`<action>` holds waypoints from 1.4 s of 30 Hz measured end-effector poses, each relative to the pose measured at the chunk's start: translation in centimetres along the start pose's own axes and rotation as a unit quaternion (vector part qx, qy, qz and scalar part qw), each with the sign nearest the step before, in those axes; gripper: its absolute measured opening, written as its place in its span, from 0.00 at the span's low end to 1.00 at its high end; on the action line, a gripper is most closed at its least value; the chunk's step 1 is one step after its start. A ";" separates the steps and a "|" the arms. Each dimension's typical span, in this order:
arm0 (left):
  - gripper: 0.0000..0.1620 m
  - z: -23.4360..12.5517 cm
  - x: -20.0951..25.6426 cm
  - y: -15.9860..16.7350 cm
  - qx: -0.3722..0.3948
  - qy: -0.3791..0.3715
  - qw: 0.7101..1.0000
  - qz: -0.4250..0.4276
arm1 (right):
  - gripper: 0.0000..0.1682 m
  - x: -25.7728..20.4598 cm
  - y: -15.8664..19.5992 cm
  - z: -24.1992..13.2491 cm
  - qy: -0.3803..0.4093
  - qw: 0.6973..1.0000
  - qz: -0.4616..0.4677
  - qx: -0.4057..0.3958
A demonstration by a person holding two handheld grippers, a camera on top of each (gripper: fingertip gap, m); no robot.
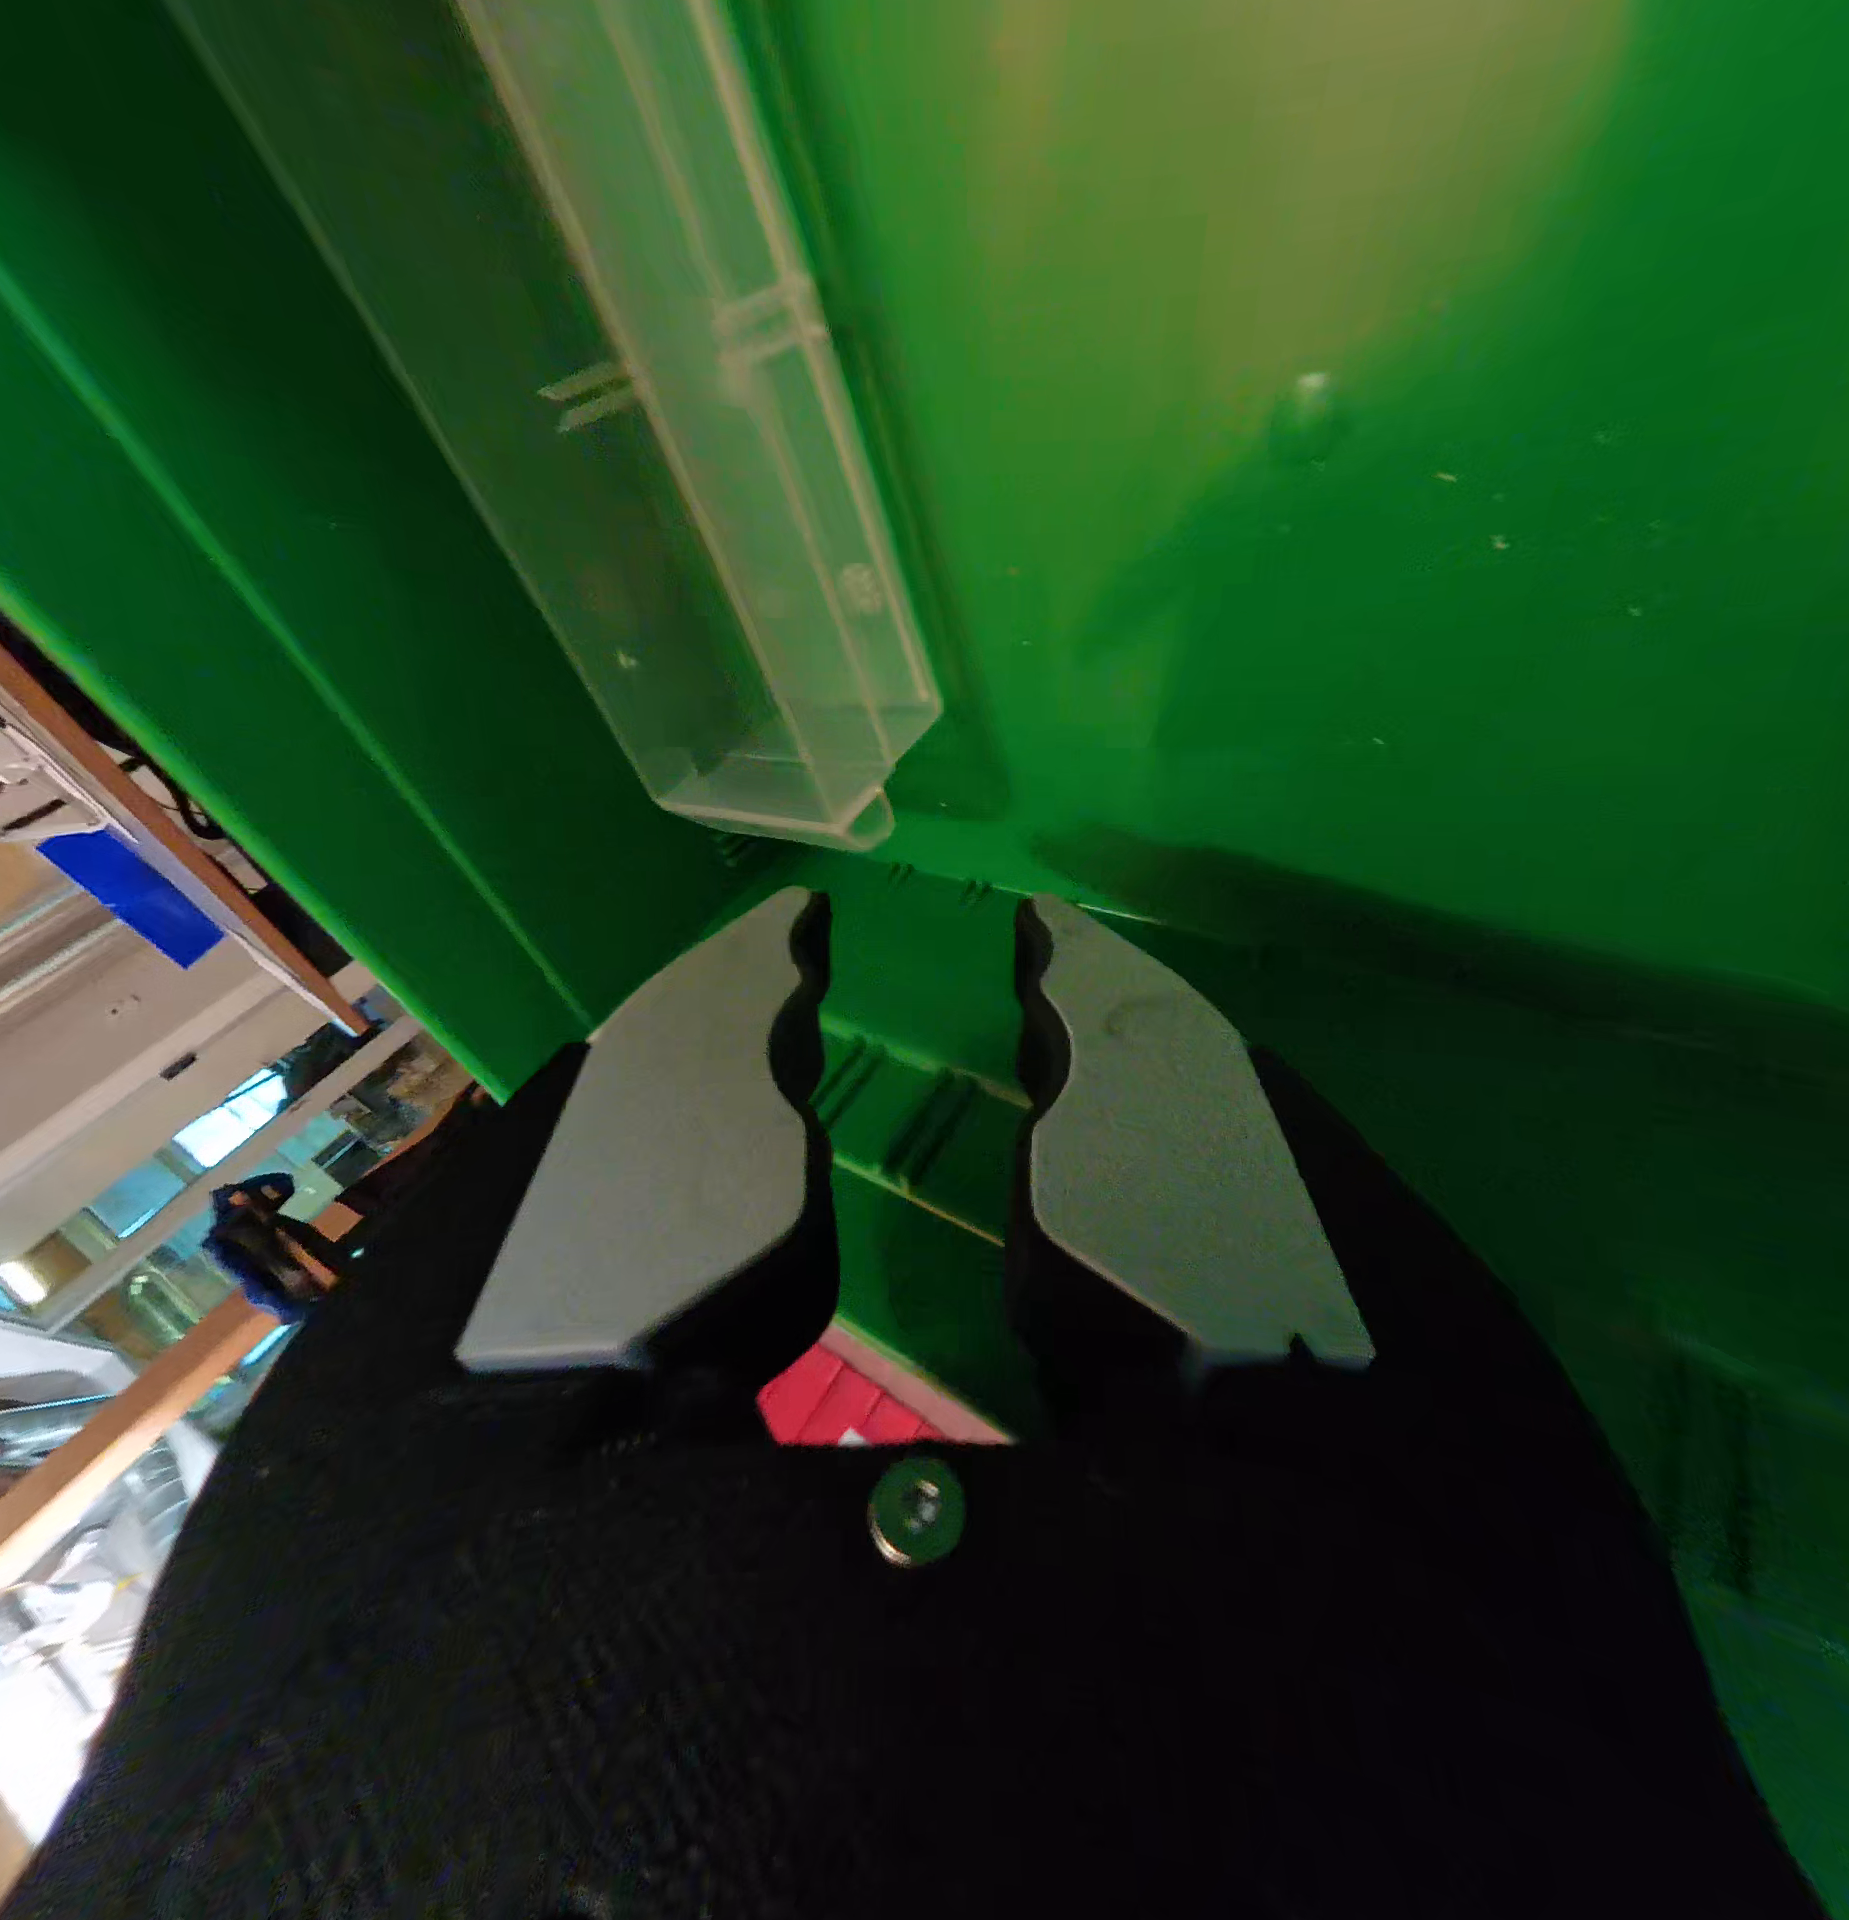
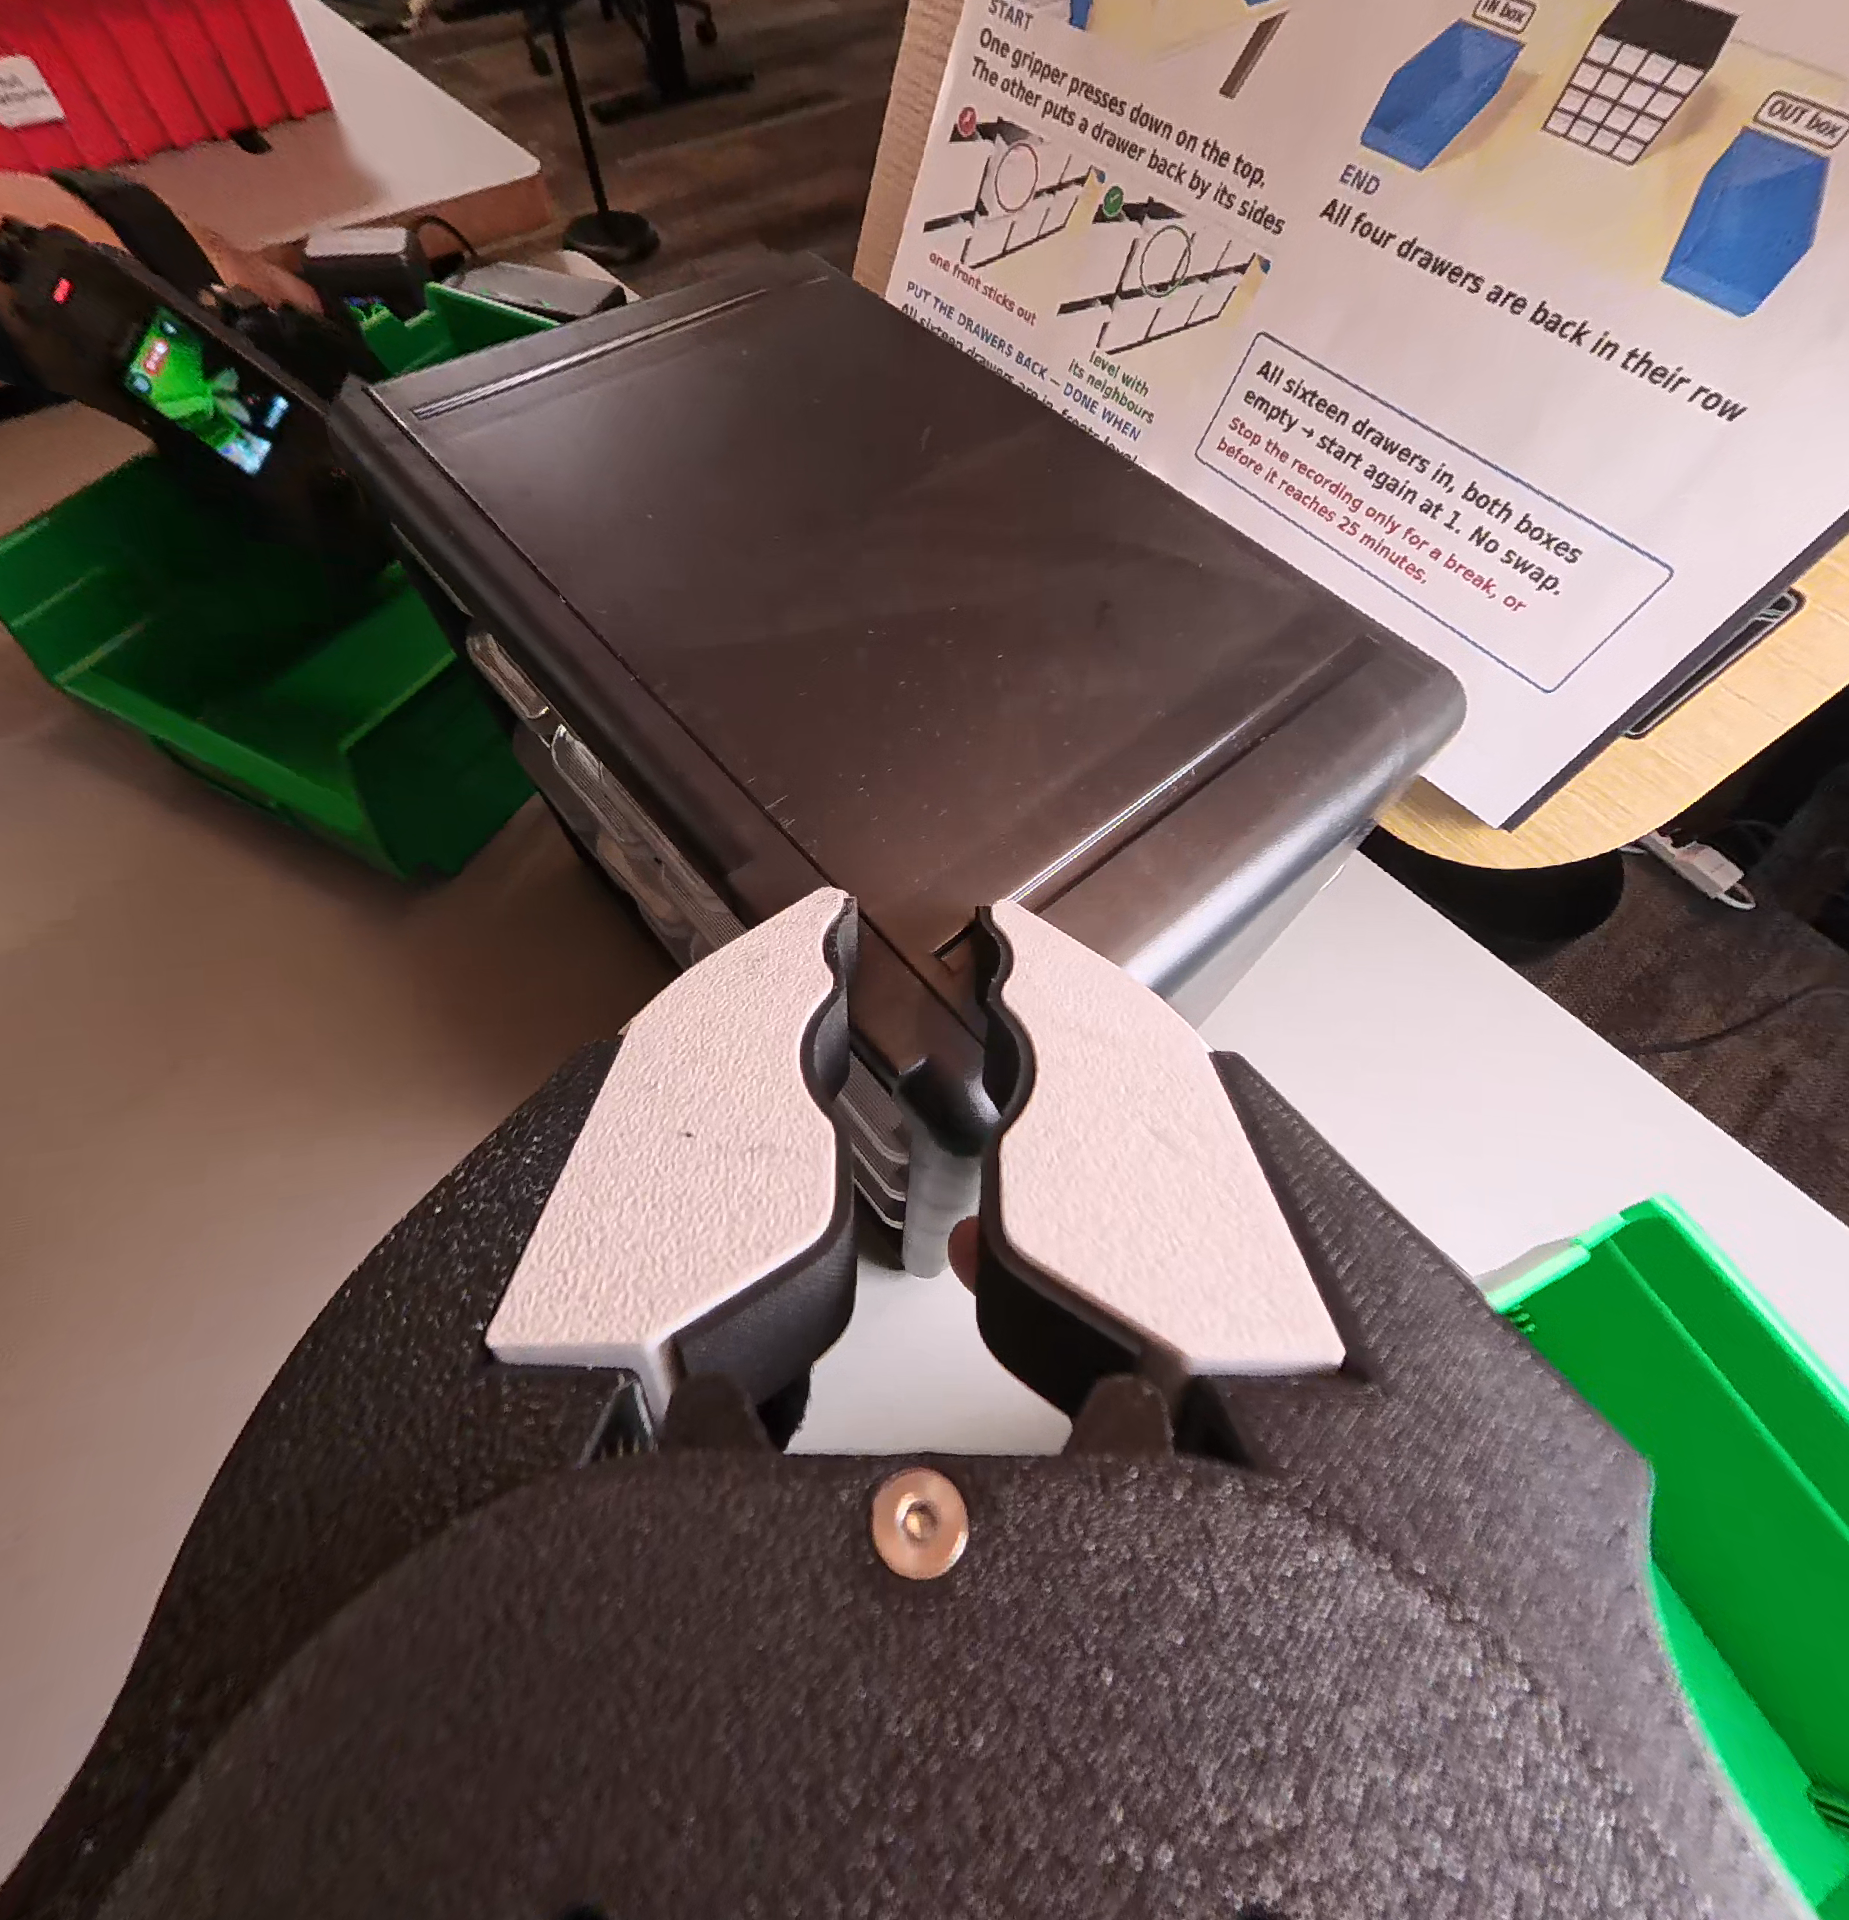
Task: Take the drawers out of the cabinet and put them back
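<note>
In the left wrist view a clear plastic drawer [image 1: 691,468] lies inside a green bin [image 1: 1419,520]. My left gripper [image 1: 920,925] is open just short of the drawer's near end, with only the bin's green surface between its fingers. In the right wrist view the black cabinet [image 2: 847,571] stands on the table, with clear drawer fronts [image 2: 608,800] along its left face. My right gripper [image 2: 918,935] is open, its fingers on either side of the cabinet's near top corner. The left gripper's black body [image 2: 203,384] reaches into the green bin [image 2: 224,707] left of the cabinet.
A second green bin [image 2: 1730,1455] sits at the lower right on the pale table [image 2: 172,1039]. An instruction poster [image 2: 1419,312] leans behind the cabinet. A red object [image 2: 141,73] lies on a far table. The floor drops away to the right.
</note>
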State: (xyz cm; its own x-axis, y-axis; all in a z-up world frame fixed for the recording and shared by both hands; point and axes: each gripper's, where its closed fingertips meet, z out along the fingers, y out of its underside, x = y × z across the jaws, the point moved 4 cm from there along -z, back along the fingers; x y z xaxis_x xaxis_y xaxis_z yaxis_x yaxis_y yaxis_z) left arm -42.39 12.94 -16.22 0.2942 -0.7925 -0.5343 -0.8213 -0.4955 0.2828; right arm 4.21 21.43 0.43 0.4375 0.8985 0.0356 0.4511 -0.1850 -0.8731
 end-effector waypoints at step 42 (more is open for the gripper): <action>0.08 2.7 -1.6 -0.1 -0.035 0.019 0.998 -0.044 | 0.10 0.3 0.0 0.1 0.003 0.999 0.031 0.015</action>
State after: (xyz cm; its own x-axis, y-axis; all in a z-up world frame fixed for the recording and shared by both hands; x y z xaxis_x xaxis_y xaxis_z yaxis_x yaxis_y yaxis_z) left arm -44.09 15.23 -17.54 0.3821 -0.7571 -0.5299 -0.7555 -0.5862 0.2927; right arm 4.24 21.71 0.37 0.4681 0.8835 -0.0167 0.3986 -0.2280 -0.8883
